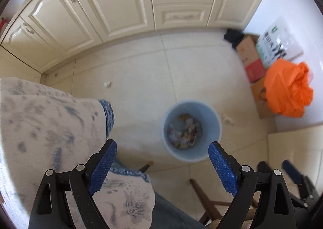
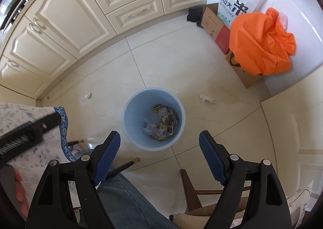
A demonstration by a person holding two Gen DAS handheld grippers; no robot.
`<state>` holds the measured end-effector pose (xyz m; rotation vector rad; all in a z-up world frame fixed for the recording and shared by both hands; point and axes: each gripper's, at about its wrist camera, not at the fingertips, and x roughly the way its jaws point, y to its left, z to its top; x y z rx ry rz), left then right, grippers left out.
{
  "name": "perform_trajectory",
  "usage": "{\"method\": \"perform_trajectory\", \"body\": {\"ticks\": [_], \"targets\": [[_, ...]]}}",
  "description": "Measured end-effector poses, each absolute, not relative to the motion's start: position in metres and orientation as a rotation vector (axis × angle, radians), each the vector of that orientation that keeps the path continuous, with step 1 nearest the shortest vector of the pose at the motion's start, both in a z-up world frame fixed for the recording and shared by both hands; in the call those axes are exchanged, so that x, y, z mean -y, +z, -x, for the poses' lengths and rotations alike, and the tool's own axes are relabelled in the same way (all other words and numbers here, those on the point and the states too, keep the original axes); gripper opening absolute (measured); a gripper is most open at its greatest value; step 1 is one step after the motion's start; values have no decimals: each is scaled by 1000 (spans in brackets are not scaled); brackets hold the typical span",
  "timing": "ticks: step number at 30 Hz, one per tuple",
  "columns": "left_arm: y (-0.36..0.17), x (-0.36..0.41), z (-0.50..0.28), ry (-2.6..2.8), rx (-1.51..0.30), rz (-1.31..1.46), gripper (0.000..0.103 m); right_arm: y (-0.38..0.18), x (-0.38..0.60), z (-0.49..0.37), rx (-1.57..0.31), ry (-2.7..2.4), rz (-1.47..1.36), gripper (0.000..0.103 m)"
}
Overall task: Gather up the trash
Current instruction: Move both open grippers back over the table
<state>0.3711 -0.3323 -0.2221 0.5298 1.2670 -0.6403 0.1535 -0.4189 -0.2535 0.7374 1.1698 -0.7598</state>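
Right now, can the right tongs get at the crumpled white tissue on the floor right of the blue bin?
Probably yes: right tongs are open and empty, and bare tile surrounds the crumpled white tissue beside the blue bin.

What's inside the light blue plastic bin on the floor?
The light blue plastic bin holds snack wrappers and crumpled plastic at its bottom; anything beneath them is covered.

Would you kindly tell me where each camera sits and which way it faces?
Left wrist: on the left gripper, facing steeply down at the bin on the floor; a patterned sleeve and the right gripper show.
Right wrist: on the right gripper, also facing down at the bin; jeans and the left gripper show.
Shared: bin, orange bag, cabinets, two paper scraps on the floor.
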Motion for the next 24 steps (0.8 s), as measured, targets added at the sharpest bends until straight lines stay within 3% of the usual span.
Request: {"method": "perform_trajectory", "body": {"ticks": [13,24], "targets": [[-125,242,-383,-572,-1040,-397,93,-211,413,-155,-1054,-686,-732,83],[-31,96,-394,-273,-884,-127,99,-135,371,-217,-907,-549,-583,95]]}}
